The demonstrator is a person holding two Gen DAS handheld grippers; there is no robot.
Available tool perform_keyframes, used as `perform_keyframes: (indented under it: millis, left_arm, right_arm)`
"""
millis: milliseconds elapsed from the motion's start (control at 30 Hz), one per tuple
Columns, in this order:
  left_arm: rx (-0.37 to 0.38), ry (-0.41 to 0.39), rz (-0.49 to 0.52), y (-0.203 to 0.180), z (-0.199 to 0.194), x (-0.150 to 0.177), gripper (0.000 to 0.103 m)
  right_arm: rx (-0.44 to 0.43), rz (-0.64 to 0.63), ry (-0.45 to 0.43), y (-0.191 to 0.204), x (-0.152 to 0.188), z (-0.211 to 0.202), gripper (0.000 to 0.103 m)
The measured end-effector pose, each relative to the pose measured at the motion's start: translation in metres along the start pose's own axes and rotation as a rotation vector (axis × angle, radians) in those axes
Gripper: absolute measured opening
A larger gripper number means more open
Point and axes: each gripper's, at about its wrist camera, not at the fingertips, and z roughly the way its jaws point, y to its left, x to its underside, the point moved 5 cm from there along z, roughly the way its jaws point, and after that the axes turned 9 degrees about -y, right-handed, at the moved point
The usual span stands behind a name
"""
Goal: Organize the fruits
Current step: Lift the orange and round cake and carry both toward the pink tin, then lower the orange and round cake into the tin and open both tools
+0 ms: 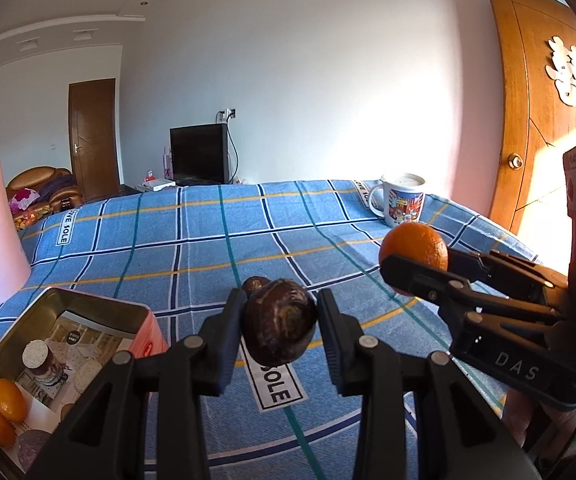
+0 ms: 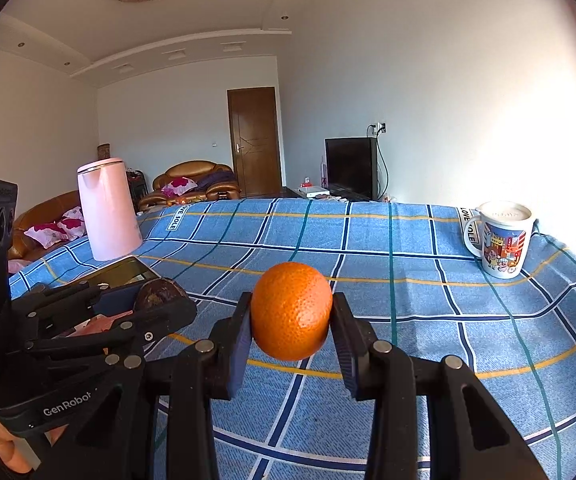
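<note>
While tilted down, each gripper [image 1: 282, 326] [image 2: 291, 318] clamps fruit.

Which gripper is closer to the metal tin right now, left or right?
Left. The left gripper, shut on a dark brown fruit, hangs beside the tin; the right gripper, holding the orange, is farther out, toward the mug.

Quick count from my end: two grippers, the left gripper [image 1: 280, 320] and the right gripper [image 2: 291, 320]. One big orange [image 2: 291, 316], one dark brown fruit [image 1: 278, 322], plus two small orange fruits [image 1: 8, 400] sitting in one open tin [image 1: 88, 300]. Also one pink kettle [image 2: 108, 208] and one printed mug [image 2: 503, 240] on the checked cloth [image 2: 367, 248]. One TV [image 2: 349, 166] in the back.
</note>
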Motion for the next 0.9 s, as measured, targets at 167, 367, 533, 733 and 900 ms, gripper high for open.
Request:
perform_keyframes:
  millis: [167,367,533,733,900]
  left_arm:
    - [-0.014,-0.016,-0.003,0.009,-0.009,-0.001,0.038]
    - [-0.063,-0.043,-0.045,0.045,-0.027,-0.009,0.038]
    - [-0.143,-0.033,-0.118,0.096,-0.04,-0.009,0.038]
    - [-0.223,-0.019,-0.215,0.156,-0.052,-0.002,0.038]
    - [-0.269,0.007,-0.264,0.188,-0.057,0.009,0.038]
  right_arm:
    - [-0.012,-0.006,0.004,0.006,-0.001,0.004,0.04]
    - [-0.079,-0.008,0.029,0.033,-0.007,0.016,0.04]
    - [-0.175,-0.022,0.054,0.073,-0.015,0.033,0.04]
    - [-0.286,-0.07,0.097,0.133,-0.017,0.055,0.04]
    - [-0.354,-0.119,0.159,0.179,-0.005,0.077,0.04]
